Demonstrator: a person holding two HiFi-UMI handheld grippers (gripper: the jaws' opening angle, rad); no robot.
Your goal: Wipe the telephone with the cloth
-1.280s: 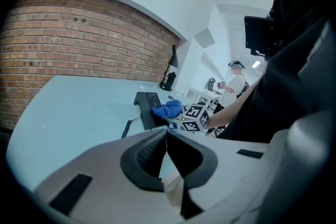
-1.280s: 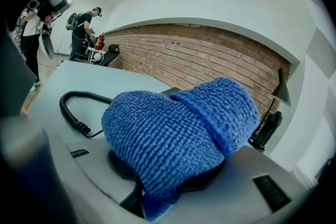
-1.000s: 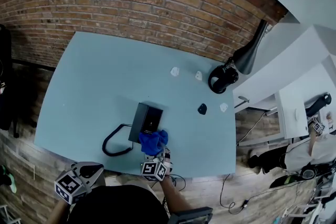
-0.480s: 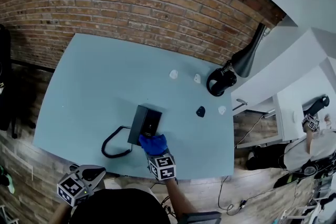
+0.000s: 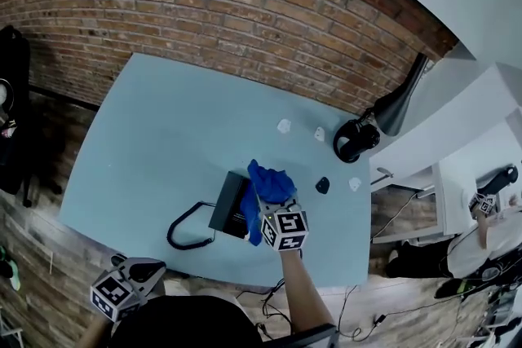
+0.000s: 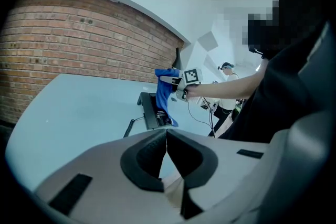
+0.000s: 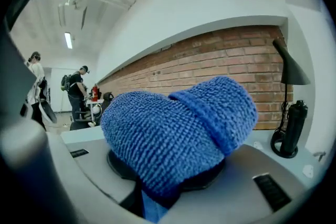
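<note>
Your right gripper (image 7: 157,183) has its 2 jaws pinched on the blue cloth (image 7: 173,128), which bulges over them and hangs down over the black telephone (image 5: 227,204) on the table (image 5: 155,134). Your left gripper (image 6: 167,157) has its jaws pressed together on nothing, off the table's near edge, well apart from the telephone.

Grey moulded left hand-held gripper (image 6: 167,152), black jaw pads (image 6: 142,157), matching right hand-held gripper (image 5: 276,214), black-and-white square-marker cubes (image 5: 284,231), black top (image 5: 188,323), right forearm unsleeved
</note>
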